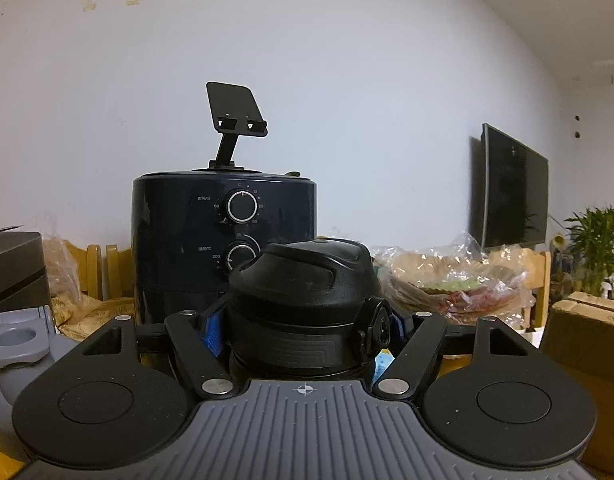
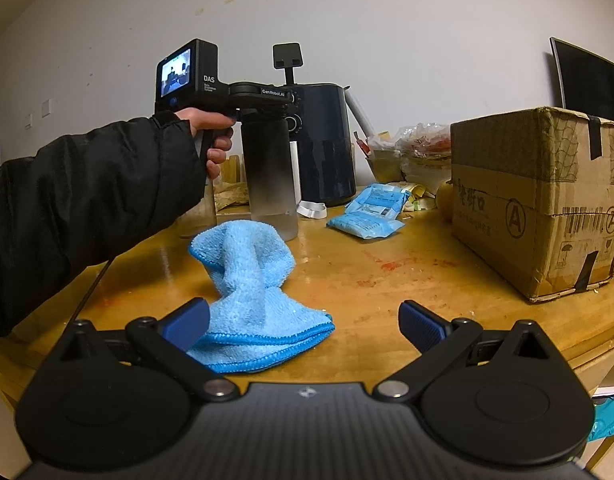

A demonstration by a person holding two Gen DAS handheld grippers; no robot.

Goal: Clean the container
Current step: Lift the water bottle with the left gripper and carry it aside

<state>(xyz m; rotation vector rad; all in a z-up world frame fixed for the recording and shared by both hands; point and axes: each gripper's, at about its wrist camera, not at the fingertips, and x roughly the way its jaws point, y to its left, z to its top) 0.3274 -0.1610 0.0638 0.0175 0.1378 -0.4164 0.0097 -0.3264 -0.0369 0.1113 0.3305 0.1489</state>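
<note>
Left hand-held gripper [image 1: 303,320] grips the bottle [image 2: 269,172] by its black lid [image 1: 307,292].
The bottle stands upright on the worktop [image 2: 387,280], just behind the blue cloth [image 2: 253,292]. The right hand-held gripper [image 2: 305,326] hovers wide open, one finger [image 2: 187,322] beside the cloth.

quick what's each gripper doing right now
Left gripper: shut on the bottle, clamped at its black lid.
Right gripper: open, holding nothing, blue cloth beneath it.

Home dining/living room: wooden table [image 2: 387,280], air fryer [image 1: 223,240], wall TV [image 1: 507,192], houseplant [image 1: 599,248], cardboard box [image 2: 539,200], bagged food [image 1: 455,280].
</note>
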